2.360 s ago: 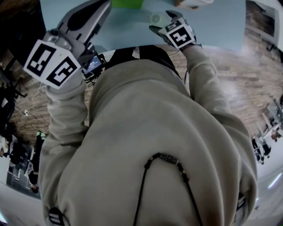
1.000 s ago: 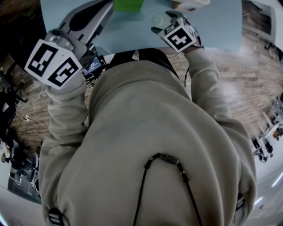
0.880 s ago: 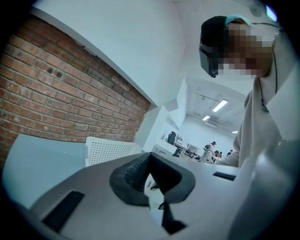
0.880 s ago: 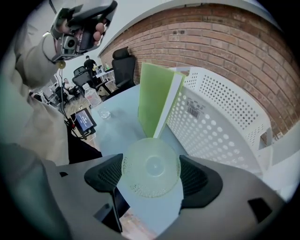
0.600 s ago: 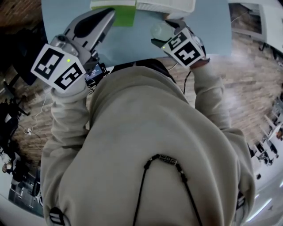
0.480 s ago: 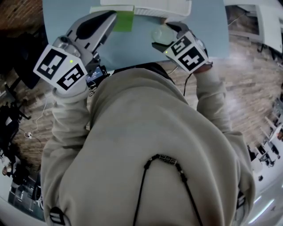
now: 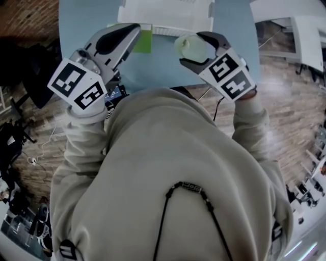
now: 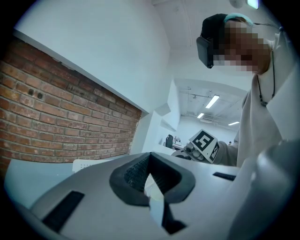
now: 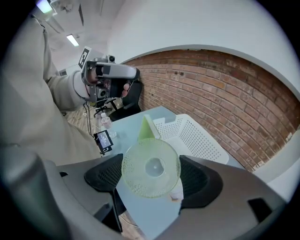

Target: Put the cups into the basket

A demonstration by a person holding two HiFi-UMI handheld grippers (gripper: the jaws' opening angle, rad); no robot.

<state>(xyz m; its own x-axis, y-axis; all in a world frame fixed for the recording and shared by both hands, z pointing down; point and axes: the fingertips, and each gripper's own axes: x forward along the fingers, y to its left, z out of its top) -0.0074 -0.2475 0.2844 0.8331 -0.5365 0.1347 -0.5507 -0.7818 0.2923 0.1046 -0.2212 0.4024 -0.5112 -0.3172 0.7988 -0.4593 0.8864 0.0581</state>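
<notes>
As basket (image 7: pixel 168 15) comes into view | right fingers (image 7: pixel 211 37) grip cup (image 7: pixel 189 47) | left fingers (image 7: pixel 119 38) together

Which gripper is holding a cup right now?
The right gripper: its fingers clamp the pale green cup. The left gripper has its fingers shut on nothing.

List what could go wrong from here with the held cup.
The cup, pinched at its round sides by the right gripper, might slip out. Carried low, it could strike the near wall of the basket rather than clear it. The green object beside the basket might get knocked.
</notes>
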